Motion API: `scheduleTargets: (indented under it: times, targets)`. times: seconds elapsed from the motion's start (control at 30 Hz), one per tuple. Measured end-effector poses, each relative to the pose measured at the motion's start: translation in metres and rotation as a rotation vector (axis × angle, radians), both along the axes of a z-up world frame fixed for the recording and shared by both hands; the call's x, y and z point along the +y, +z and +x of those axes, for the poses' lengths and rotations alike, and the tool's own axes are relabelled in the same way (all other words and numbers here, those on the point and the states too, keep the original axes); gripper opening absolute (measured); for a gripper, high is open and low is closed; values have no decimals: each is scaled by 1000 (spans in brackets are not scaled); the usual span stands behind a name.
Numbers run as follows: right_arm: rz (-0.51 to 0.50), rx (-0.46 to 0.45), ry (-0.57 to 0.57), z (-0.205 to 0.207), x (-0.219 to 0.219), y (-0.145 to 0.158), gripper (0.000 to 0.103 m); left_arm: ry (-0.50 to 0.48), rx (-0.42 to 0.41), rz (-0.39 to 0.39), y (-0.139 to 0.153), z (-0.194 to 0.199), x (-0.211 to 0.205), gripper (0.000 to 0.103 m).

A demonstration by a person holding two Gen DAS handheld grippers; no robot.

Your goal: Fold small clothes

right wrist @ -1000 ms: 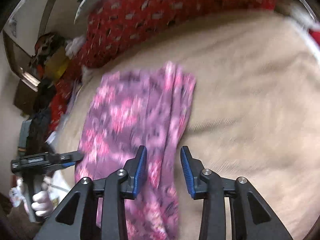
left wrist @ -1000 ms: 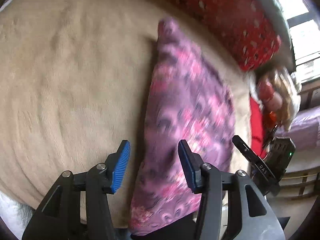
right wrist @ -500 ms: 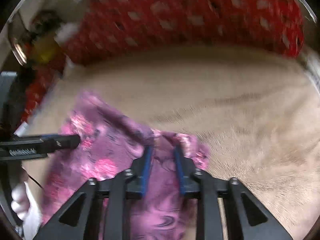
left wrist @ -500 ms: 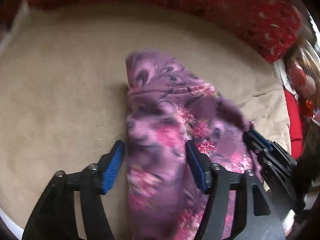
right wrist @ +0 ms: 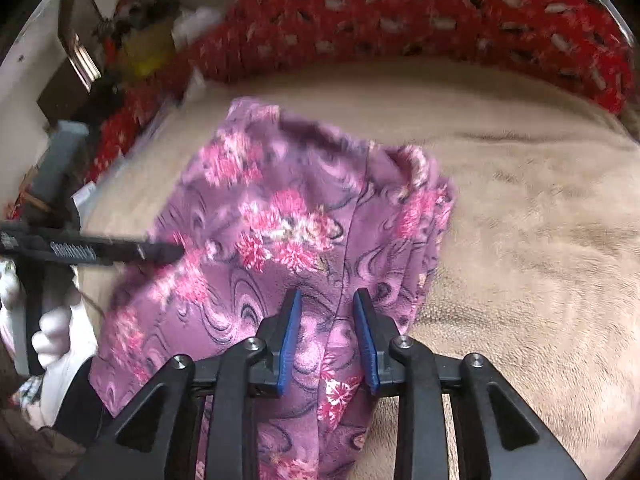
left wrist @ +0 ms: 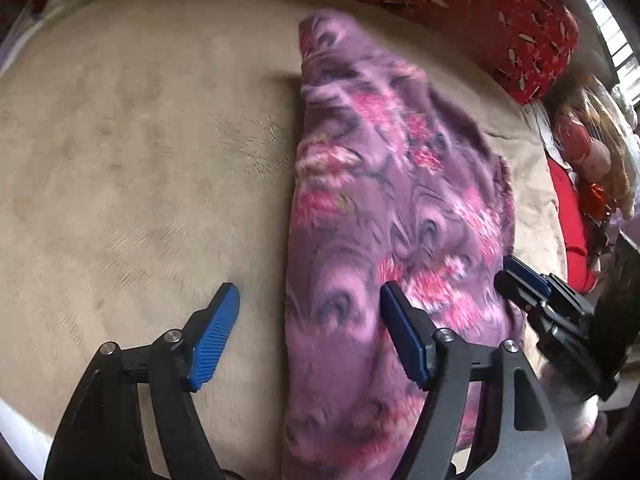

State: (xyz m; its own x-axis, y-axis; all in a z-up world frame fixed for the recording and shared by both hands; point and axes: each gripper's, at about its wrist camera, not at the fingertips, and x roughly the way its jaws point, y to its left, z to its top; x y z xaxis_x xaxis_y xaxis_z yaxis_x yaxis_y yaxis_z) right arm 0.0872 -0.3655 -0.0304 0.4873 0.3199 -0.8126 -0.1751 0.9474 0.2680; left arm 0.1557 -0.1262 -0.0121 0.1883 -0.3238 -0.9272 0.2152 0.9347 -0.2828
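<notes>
the purple floral garment [left wrist: 396,216] is laid on the beige blanket [left wrist: 132,152]. both the left gripper [left wrist: 310,312] and the right gripper [right wrist: 326,312] are opening, nothing clamped. the fold should be released flat before withdrawal.

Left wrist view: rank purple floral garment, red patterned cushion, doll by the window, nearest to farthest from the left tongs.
1. Purple floral garment: lies between the opening left tongs, on the beige blanket.
2. Doll: off the bed's right edge, mid-height.
3. Red patterned cushion: along the bed's far edge, at top.
</notes>
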Motion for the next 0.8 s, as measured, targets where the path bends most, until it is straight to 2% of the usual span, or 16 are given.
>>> scheduleTargets:
  times: [0.07, 0.17, 0.23, 0.3, 0.33, 0.4, 0.47, 0.6, 0.8]
  targets:
    - [8, 31, -45, -7, -2, 11, 32, -25, -39, 5, 15, -17, 1, 72]
    - [72, -11, 3, -36, -1, 33, 35, -30, -84, 34, 20, -47, 8, 73]
    - [30, 1, 9, -54, 5, 24, 46, -33, -45, 65, 4, -51, 9, 75]
    - [-48, 90, -8, -59, 11, -7, 48, 1, -9, 62, -11, -49, 11, 86]
    - [-34, 91, -32, -63, 10, -15, 55, 33, 0, 49, -14, -48, 15, 89]
    - [45, 72, -126, -68, 2, -19, 58, 51, 23, 31, -14, -46, 19, 89]
    - [90, 66, -165, -72, -4, -21, 61, 47, 16, 42, -13, -48, 20, 89]
    - [68, 53, -181, -78, 1, -19, 65, 55, -1, 59, -13, -60, 22, 91]
    - [62, 37, -206, -76, 4, -21, 72, 63, -2, 35, -15, -66, 29, 93]
